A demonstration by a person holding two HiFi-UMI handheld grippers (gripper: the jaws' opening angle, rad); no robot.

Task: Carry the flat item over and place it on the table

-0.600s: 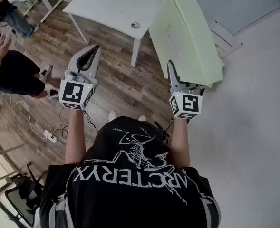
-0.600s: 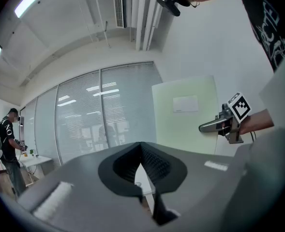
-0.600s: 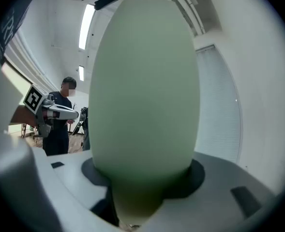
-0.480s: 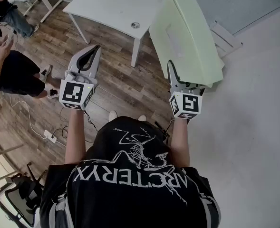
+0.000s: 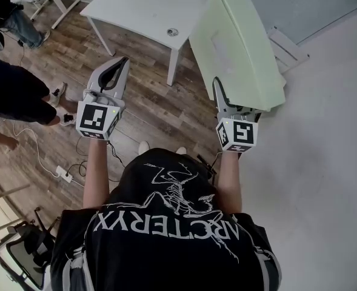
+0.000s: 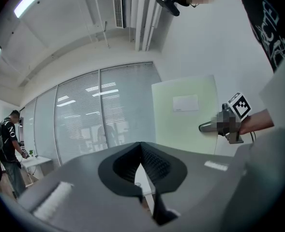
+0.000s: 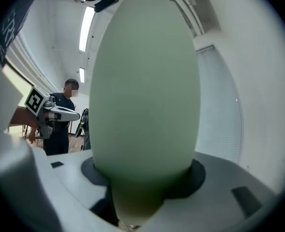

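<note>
Head view: the right gripper (image 5: 219, 96) is clamping the near edge of the green board (image 5: 239, 47). The board is rising from the jaws near the table's (image 5: 142, 8) near right corner and is not lying on the tabletop. The left gripper (image 5: 119, 65) is hanging over the floor, apart from the board.

Left gripper view: its jaws are meeting on nothing.

Right gripper view: the jaws are pinching the board's edge.

Judgement: the carry is proceeding; laying the board on the tabletop is outstanding.
</note>
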